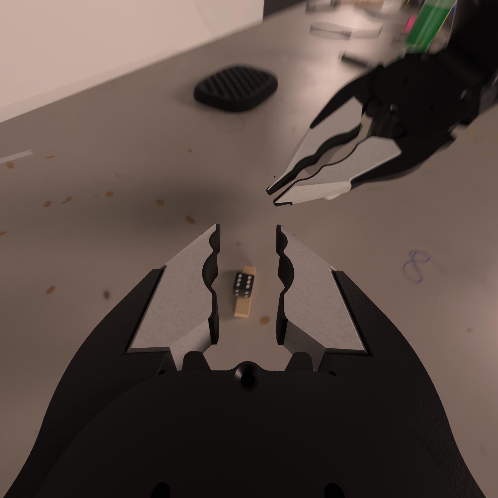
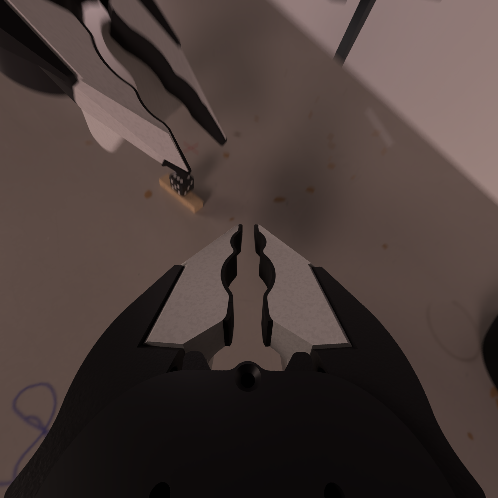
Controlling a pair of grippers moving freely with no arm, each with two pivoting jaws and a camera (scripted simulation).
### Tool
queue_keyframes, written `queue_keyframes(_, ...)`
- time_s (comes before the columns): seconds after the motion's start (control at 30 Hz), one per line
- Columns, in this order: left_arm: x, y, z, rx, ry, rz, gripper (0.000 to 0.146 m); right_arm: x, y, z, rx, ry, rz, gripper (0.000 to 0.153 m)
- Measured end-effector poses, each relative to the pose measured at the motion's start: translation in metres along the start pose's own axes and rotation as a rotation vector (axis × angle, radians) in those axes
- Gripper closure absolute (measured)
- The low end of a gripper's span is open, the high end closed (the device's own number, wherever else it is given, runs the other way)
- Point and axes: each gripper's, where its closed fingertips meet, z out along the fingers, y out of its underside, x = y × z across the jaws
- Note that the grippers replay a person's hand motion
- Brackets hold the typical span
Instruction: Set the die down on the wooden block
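Observation:
A black die with white pips [image 1: 243, 284] rests on top of a small flat wooden block [image 1: 244, 310] on the grey tabletop. My left gripper [image 1: 248, 227] is open and empty, and the die and block show between its fingers, below them. In the right wrist view the left gripper [image 2: 206, 156] hangs just above the die [image 2: 182, 184] and block [image 2: 195, 206], with one fingertip over the die's top. My right gripper [image 2: 248, 226] is empty with only a thin slit between its fingers, to the right of the block; it also shows in the left wrist view [image 1: 275, 196].
A black ribbed pad [image 1: 235, 87] lies farther back near a pale wall [image 1: 107, 40]. Blurred green and clear items [image 1: 428, 24] stand at the far right. A blue scribble [image 1: 416, 266] and brown specks mark the table. A dark rod [image 2: 353, 29] leans near the table edge.

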Motion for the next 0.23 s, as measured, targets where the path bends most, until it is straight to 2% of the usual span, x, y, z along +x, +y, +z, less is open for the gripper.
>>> queue_keyframes(0.07, 0.002, -0.012, -0.003, 0.095, 0.03, -0.08, 0.107, 0.005, -0.015, -0.01, 0.113, 0.045, -0.02, 0.152)
queue_keyframes(0.23, -0.007, -0.021, -0.012, 0.172, 0.035, -0.156, 0.107, 0.007, -0.007, -0.013, 0.05, 0.003, -0.015, 0.153)
